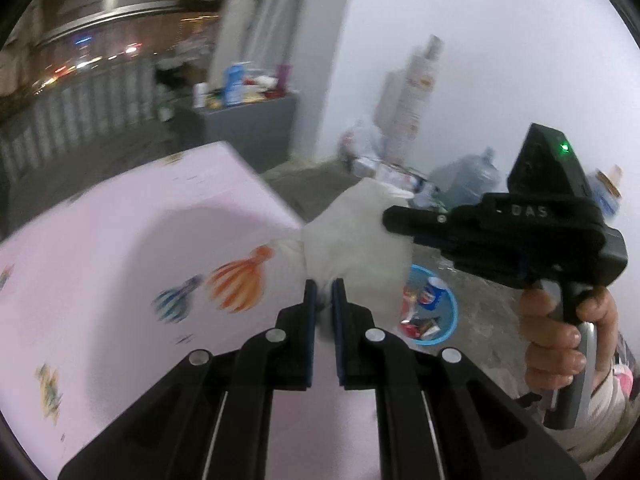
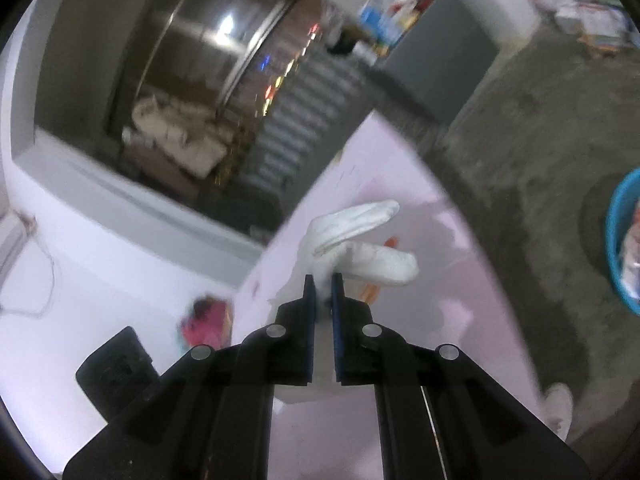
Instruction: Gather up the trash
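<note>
- Tongs on the left (image 1: 325, 288) are pinched nearly shut on one edge of a crumpled white tissue-like sheet (image 1: 360, 240); the right tongs (image 1: 390, 219) clamp its opposite edge, so both hands carry it clear of the pink patterned surface (image 1: 120, 240).
- From the right wrist view, the right tongs (image 2: 323, 284) are likewise closed down on folds of the white sheet (image 2: 360, 240), held above the pink surface (image 2: 440, 320).
- Judging by position, this piece is picked up but not yet dropped: the round blue plastic basin (image 1: 451, 312) on the concrete floor (image 1: 488, 312), near and below, already holds wrappers and a blue cup (image 1: 430, 296), so earlier items look collected.
- What else remains on the surface I cannot tell.
- Writing: raised letters reading "DAS" on the right tool's black body (image 1: 536, 212); the cup's logo is too blurred to name.
</note>
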Demonstrator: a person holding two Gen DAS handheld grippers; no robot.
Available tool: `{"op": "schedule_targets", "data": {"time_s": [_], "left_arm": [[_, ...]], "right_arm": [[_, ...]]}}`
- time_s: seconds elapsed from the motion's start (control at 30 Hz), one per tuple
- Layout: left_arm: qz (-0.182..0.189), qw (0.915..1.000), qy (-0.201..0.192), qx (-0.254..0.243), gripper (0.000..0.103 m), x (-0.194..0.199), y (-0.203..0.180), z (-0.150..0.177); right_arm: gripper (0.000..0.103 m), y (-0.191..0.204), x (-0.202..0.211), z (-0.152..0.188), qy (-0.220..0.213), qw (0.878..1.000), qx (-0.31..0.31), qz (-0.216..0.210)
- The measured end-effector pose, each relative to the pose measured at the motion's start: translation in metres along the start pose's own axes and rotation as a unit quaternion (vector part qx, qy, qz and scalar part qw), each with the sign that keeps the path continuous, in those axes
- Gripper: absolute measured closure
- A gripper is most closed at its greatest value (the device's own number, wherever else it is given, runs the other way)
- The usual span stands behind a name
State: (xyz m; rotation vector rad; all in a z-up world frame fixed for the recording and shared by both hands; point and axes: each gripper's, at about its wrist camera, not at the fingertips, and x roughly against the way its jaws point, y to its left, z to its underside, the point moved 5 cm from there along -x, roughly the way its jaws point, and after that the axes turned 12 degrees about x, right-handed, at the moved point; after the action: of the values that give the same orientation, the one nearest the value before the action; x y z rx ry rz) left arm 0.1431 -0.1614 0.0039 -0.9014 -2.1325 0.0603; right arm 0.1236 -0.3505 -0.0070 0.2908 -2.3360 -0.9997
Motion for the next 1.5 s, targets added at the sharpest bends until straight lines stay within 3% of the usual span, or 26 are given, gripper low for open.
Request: {"op": "schedule_targets", "data": {"time_s": [0.1,0.27,0.37,0.47,0.63,0.7,0.8,0.83,0.97,1.1,1.2,1.33,1.5], "left_arm": [[0.034,0.9982,0.021,-0.045,0.095,-0.034,-0.048,-0.008],[0.083,0.9902,0.067,-0.089,0.091,-0.098,-0.116,-0.007],[0.097,0.9883,0.08,-0.087,0.069,-0.13,-0.139,-0.007],[0.088,0.9889,0.087,-0.082,0.06,-0.151,-0.149,-0.007],[0.068,0.99,0.096,-0.078,0.053,-0.16,-0.143,-0.001],[0.059,0.9909,0.097,-0.072,0.05,-0.159,-0.135,0.001],[0.047,0.9924,0.095,-0.063,0.042,-0.149,-0.124,0.002],[0.044,0.9929,0.093,-0.061,0.04,-0.145,-0.12,0.002],[0.041,0.9947,0.073,-0.058,0.027,-0.121,-0.11,0.001],[0.045,0.9957,0.06,-0.054,0.016,-0.096,-0.106,0.0],[0.039,0.9976,0.035,-0.044,0.006,-0.073,-0.102,0.0],[0.013,0.9993,-0.006,-0.033,0.006,-0.033,-0.087,0.004],[-0.048,0.9982,-0.034,0.012,0.006,0.008,-0.06,0.009]], "right_arm": [[0.097,-0.039,0.05,-0.005,-0.049,0.998,-0.028,0.035],[0.097,-0.101,0.101,-0.003,-0.095,0.988,-0.084,0.087],[0.097,-0.136,0.114,0.006,-0.104,0.981,-0.113,0.119],[0.097,-0.169,0.114,0.011,-0.103,0.975,-0.131,0.147],[0.088,-0.255,0.076,0.031,-0.065,0.961,-0.186,0.194],[0.06,-0.295,0.058,0.052,-0.029,0.948,-0.227,0.221],[0.056,-0.338,0.043,0.084,0.034,0.918,-0.264,0.296],[0.056,-0.34,0.044,0.091,0.032,0.913,-0.269,0.305],[0.051,-0.318,0.065,0.093,-0.028,0.917,-0.268,0.294],[0.048,-0.273,0.091,0.08,-0.066,0.923,-0.21,0.317],[0.044,-0.232,0.102,0.061,-0.076,0.929,-0.143,0.332],[0.034,-0.162,0.097,0.043,-0.083,0.941,-0.022,0.327],[0.013,-0.067,0.082,0.04,-0.08,0.935,0.127,0.322]]}}
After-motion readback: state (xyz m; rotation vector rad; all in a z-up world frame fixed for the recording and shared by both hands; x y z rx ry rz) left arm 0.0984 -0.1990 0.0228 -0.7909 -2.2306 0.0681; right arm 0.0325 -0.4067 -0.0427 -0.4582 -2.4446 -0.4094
